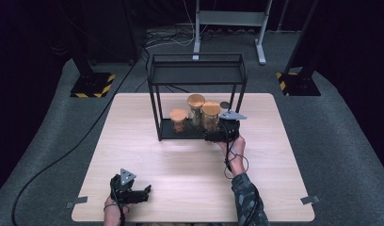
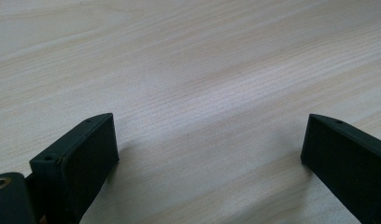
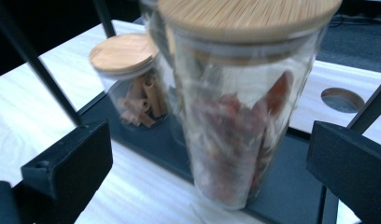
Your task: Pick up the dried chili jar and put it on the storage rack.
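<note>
Room: dark studio, grey carpet, a pale wooden desk (image 1: 148, 160) in the middle of it.
Rack: a black metal shelf rack (image 1: 197, 75) stands at the far middle of the desk, and three cork-lidded glass jars sit on its bottom tray.
Front jar: the tall jar (image 3: 240, 116), reddish-brown pieces inside, is upright at the right end of the tray, right at its front edge.
Neighbours: a short jar (image 3: 130, 79) of tan sticks is at the left of the tray; another tall jar (image 1: 196, 109) stands between the two, farther back.
Right gripper: there's the right gripper (image 1: 222, 133), just in front of the front jar, jaws spread wide with the glass between them and neither pad touching.
Left gripper: the left gripper (image 1: 133, 192) is low at the near left edge, well apart from the rack, jaws apart over bare wood.
</note>
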`<state>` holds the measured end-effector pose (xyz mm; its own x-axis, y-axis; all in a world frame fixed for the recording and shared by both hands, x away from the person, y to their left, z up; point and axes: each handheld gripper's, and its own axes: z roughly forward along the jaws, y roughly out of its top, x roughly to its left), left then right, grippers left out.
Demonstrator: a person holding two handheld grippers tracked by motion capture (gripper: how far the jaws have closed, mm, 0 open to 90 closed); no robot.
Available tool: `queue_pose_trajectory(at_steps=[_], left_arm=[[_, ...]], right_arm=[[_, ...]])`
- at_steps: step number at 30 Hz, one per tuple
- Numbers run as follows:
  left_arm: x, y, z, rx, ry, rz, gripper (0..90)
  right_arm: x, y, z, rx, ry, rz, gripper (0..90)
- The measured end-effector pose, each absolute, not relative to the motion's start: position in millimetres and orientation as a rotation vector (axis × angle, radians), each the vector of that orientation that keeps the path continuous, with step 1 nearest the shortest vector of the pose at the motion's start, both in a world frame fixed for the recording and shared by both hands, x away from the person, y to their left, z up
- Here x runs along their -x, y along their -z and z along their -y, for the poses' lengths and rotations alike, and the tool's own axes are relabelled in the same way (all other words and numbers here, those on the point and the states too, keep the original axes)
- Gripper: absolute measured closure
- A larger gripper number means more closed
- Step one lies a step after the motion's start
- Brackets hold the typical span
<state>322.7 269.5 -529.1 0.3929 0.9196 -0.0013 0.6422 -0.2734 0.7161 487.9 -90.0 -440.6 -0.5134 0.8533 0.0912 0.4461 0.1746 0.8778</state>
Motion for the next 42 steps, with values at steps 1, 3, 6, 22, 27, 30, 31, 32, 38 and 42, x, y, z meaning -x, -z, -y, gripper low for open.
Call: queue_pose_trajectory(at_steps=[1, 3, 6, 22, 27, 30, 31, 32, 38, 42], left_arm=[[-323, 529, -269, -2.016, -0.56, -1.332, 3.1], [-323, 529, -269, -2.016, -0.56, -1.332, 3.2], [-323, 529, -269, -2.016, -0.56, -1.332, 3.1], [-323, 529, -269, -2.016, -0.56, -1.332, 3.1], [-323, 529, -269, -2.016, -0.561, -1.332, 3.2], [-323, 529, -269, -2.016, -0.56, -1.332, 3.1], [-323, 529, -269, -2.016, -0.561, -1.332, 3.2], [-323, 529, -269, -2.016, -0.561, -1.332, 3.1], [-323, 529, -269, -2.016, -0.56, -1.332, 3.1], [-323, 529, -269, -2.016, -0.561, -1.332, 3.1]], right_arm=[[-486, 441, 91, -1.22, -1.287, -2.04, 0.0], [-481, 441, 92, -1.208, -1.282, -2.051, 0.0], [-473, 444, 94, -1.19, -1.274, -2.077, 0.0], [-423, 478, 108, -1.155, -1.143, -2.196, 0.0], [-404, 500, 113, -1.186, -1.102, -2.244, 0.0], [-392, 510, 114, -1.197, -1.091, -2.265, 0.0], [-389, 513, 115, -1.197, -1.086, -2.271, 0.0], [-386, 515, 115, -1.199, -1.083, -2.276, 0.0], [-373, 525, 119, -1.204, -1.045, -2.301, 0.0], [-368, 526, 121, -1.2, -1.008, -2.303, 0.0]])
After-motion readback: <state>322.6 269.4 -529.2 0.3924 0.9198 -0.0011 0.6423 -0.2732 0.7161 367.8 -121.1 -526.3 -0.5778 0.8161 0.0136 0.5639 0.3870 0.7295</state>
